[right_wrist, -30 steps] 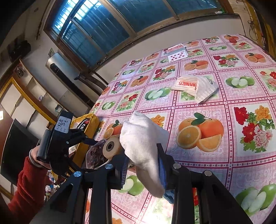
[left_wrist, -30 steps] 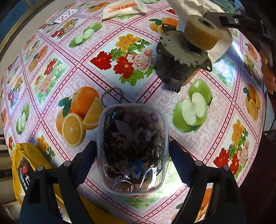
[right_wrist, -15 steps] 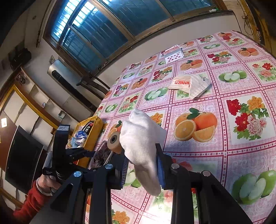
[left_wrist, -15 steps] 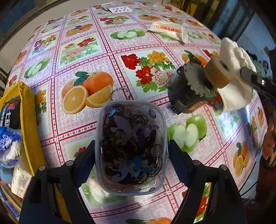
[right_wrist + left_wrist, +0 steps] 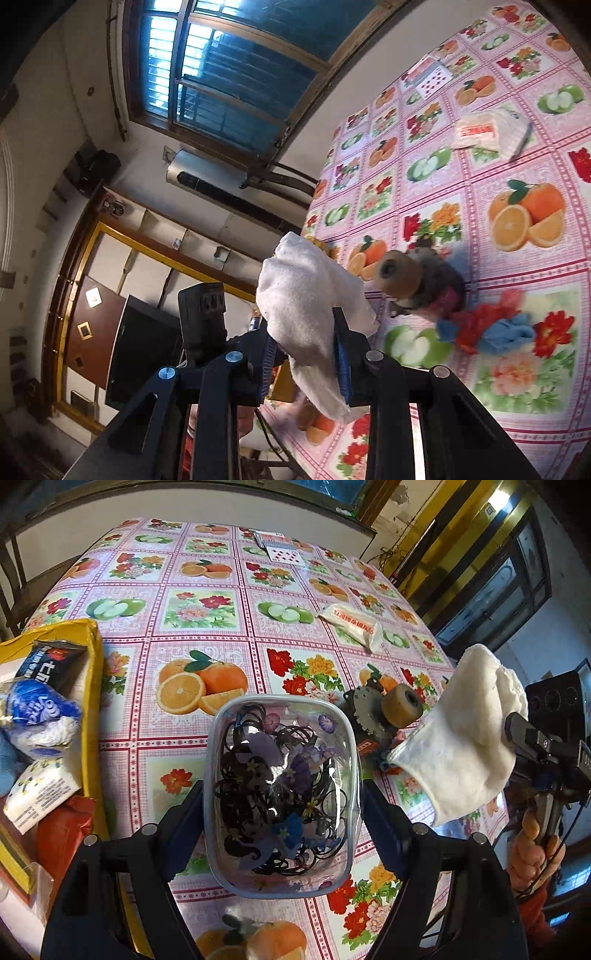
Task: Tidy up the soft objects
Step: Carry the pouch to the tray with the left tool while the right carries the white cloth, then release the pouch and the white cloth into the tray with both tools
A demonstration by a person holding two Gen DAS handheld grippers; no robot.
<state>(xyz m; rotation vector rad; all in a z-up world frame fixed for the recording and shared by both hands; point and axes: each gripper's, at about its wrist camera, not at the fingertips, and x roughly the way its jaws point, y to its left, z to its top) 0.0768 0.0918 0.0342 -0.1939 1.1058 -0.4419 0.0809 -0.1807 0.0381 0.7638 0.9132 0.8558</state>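
Note:
A clear plastic tub [image 5: 280,794] full of dark hair ties and flower pieces sits between my left gripper's [image 5: 282,805] fingers, which are shut on its sides and hold it above the tablecloth. A folded white cloth [image 5: 310,306] is pinched in my right gripper [image 5: 304,362], raised above the table edge. In the left wrist view the same white cloth [image 5: 465,731] hangs at the right, with a hand [image 5: 532,845] under the right gripper's handle. An open yellow bag [image 5: 90,686] with soft packets stands at the left.
A grey motor with a tan roller [image 5: 384,712] stands on the fruit-print tablecloth [image 5: 199,609] between the two grippers. Red and blue crumpled soft pieces [image 5: 484,328] lie beside the motor [image 5: 436,284]. A tissue pack [image 5: 352,626] and playing cards [image 5: 280,550] lie farther back.
My left gripper has tilted up with the tub, and more of the yellow bag now shows at the left. My right gripper has rolled sideways, keeping hold of the white cloth.

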